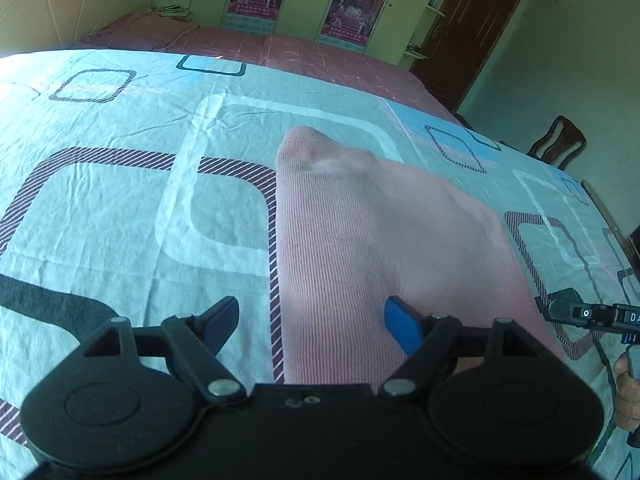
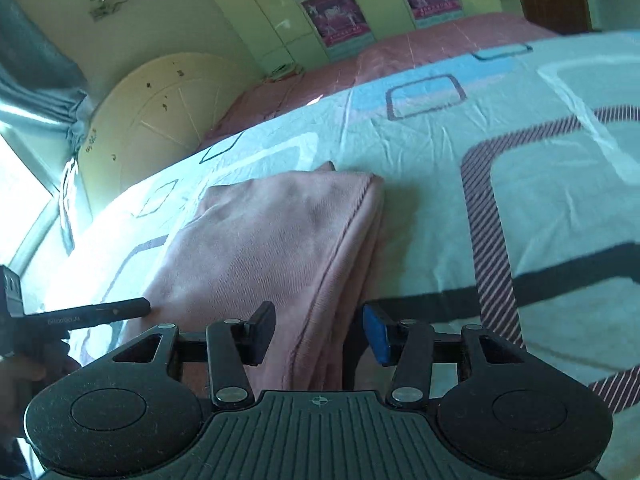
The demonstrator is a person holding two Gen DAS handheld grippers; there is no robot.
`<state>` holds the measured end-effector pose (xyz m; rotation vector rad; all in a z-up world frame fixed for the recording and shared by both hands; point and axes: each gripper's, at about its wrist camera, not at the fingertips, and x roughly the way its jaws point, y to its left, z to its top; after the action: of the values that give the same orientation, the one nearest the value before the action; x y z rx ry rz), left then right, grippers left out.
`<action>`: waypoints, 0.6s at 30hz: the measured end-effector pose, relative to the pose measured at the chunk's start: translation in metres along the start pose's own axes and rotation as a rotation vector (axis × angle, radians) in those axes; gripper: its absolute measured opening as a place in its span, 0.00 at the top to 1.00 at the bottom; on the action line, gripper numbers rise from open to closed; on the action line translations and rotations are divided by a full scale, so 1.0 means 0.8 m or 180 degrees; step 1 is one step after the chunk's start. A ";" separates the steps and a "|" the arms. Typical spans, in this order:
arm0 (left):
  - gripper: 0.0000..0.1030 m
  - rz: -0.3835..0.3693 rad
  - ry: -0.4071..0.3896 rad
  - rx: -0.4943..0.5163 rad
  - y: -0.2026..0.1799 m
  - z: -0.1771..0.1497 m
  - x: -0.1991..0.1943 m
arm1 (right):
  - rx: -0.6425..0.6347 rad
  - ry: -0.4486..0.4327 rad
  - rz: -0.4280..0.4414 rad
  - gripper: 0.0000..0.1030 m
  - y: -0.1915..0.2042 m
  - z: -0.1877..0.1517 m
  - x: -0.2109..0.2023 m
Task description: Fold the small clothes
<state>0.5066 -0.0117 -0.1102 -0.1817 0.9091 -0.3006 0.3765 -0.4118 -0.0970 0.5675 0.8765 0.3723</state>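
Pink garment [image 2: 280,240]: folded layers visible rightward only

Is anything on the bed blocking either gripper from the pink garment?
Nothing visible does. The pink garment lies directly ahead of the open left gripper and right gripper, with only bedsheet around it.
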 end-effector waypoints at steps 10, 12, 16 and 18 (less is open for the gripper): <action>0.26 -0.0322 0.0153 -0.0420 0.013 -0.005 0.018 | 0.0489 0.0378 0.0682 0.26 -0.054 0.033 0.035; 0.26 -0.0425 0.0204 -0.0584 0.020 -0.006 0.024 | 0.0502 0.0447 0.0758 0.26 -0.059 0.039 0.040; 0.24 -0.0495 0.0209 -0.0857 0.031 -0.008 0.033 | 0.0474 0.0671 0.0925 0.26 -0.060 0.054 0.053; 0.25 -0.0463 0.0198 -0.0873 0.028 -0.008 0.033 | 0.0472 0.0823 0.1072 0.27 -0.054 0.051 0.067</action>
<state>0.5208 0.0008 -0.1400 -0.4954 0.9991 -0.3167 0.4442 -0.4306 -0.1351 0.8203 1.0644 0.7018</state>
